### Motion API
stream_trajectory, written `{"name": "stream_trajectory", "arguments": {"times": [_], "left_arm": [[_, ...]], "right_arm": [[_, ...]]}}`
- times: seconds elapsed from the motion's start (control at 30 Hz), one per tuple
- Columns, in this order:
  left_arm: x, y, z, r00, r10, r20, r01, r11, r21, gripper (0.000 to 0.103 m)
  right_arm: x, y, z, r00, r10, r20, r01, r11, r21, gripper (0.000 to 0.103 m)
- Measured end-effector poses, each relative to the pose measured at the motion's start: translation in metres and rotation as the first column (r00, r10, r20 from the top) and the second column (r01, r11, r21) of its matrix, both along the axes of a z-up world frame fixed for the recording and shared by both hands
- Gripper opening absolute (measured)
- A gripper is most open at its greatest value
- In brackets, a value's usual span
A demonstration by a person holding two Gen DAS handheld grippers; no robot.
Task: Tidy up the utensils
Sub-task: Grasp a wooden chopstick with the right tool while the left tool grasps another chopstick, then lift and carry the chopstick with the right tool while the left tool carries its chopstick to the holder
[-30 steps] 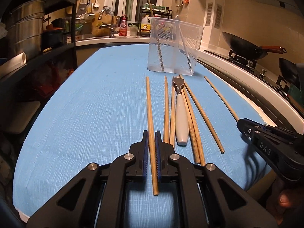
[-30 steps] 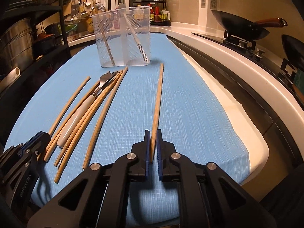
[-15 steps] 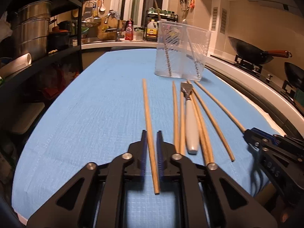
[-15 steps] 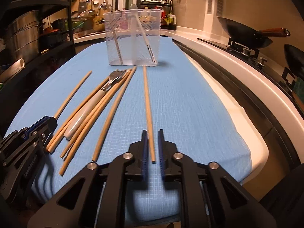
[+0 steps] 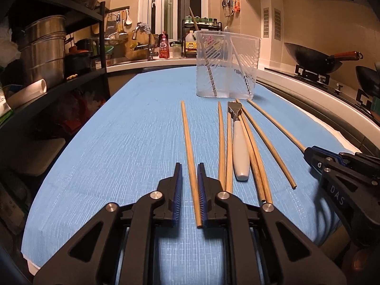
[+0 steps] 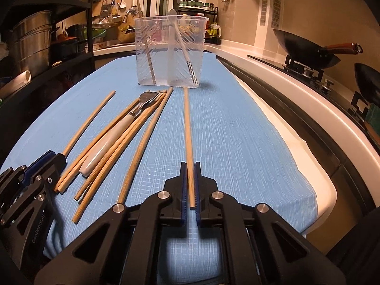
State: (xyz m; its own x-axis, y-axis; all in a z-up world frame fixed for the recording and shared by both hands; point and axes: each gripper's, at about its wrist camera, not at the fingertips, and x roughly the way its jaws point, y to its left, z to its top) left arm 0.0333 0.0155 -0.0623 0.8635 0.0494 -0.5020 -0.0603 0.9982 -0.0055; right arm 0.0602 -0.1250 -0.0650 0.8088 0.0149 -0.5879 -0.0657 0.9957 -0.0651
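Chopsticks point(image 5: 268, 140) and fork point(image 5: 239, 147) lie on cloth point(image 5: 118, 154) before holder point(image 5: 226, 67).

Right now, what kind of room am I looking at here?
Most likely a home kitchen. A wok sits on a stove burner at the right, a sink tap stands at the back counter, and big steel pots fill a rack at the left.

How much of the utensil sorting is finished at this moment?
Done: two striped-handled utensils stand in the clear holder. In hand: the right gripper is shut on the rightmost chopstick; the left gripper is closing its jaws around the leftmost chopstick. Left: the fork and other chopsticks lie on the blue cloth.
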Motion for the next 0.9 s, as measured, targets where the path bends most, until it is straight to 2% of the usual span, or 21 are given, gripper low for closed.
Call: {"name": "stream_trajectory", "arguments": {"times": [0.07,0.2,0.37,0.9], "left_arm": [[0.001,0.0,0.001,1.0,-0.003,-0.004,0.003,1.0,-0.003,0.006],[0.0,0.0,0.001,1.0,0.008,-0.001,-0.008,1.0,0.012,0.006],[0.001,0.001,0.0,1.0,0.011,0.002,-0.011,1.0,-0.008,0.006],[0.002,-0.003,0.002,1.0,-0.024,-0.012,0.024,1.0,0.01,0.006]], "right_arm": [[0.0,-0.003,0.001,1.0,-0.005,-0.003,0.005,1.0,0.018,0.005],[0.002,-0.006,0.0,0.999,-0.032,-0.004,0.032,0.999,0.02,0.005],[0.003,-0.006,-0.001,0.999,-0.039,-0.002,0.039,0.999,0.021,0.007],[0.002,-0.012,-0.004,0.999,-0.015,0.037,0.013,0.999,0.049,0.005]]}}
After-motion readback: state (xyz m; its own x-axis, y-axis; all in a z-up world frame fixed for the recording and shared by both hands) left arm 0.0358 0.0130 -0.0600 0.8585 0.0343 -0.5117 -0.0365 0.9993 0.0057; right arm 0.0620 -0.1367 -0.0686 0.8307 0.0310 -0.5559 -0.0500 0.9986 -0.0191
